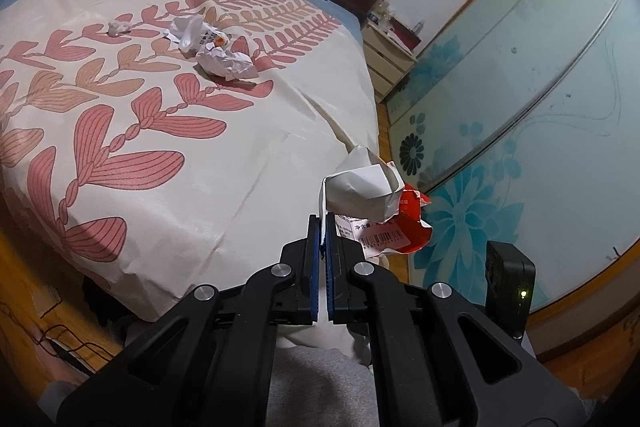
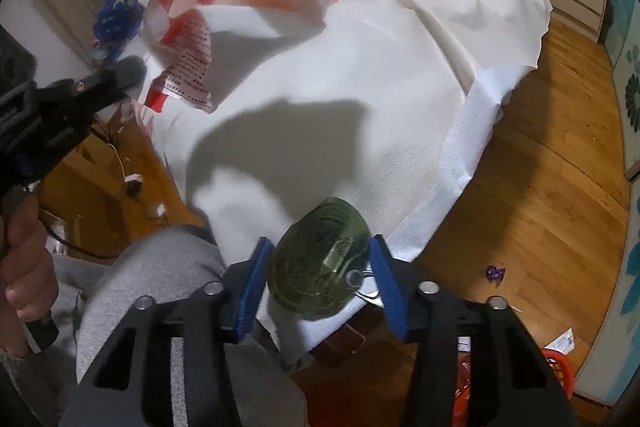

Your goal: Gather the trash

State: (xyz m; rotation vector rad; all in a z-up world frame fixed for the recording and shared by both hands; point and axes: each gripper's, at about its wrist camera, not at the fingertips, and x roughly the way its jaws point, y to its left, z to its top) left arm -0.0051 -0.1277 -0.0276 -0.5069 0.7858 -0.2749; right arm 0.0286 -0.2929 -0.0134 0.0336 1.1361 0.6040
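Left wrist view: the left gripper (image 1: 323, 227) is clenched on a crumpled wrapper (image 1: 372, 205), white paper with a red printed part and a barcode, held above the corner of the bed (image 1: 240, 155). More crumpled paper (image 1: 226, 63) and a small wad (image 1: 119, 27) are seen lying farther up the bedspread. In the right wrist view, a green plastic lid (image 2: 318, 261) is grasped between the blue pads of the right gripper (image 2: 320, 267), over the bed edge. An orange basket (image 2: 558, 367) is partly seen at the lower right, on the wooden floor (image 2: 540, 187).

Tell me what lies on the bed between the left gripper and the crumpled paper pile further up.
Nothing but bare bedspread. The left wrist view shows the left gripper, shut on a wrapper, and the paper pile with only leaf-print fabric between them.
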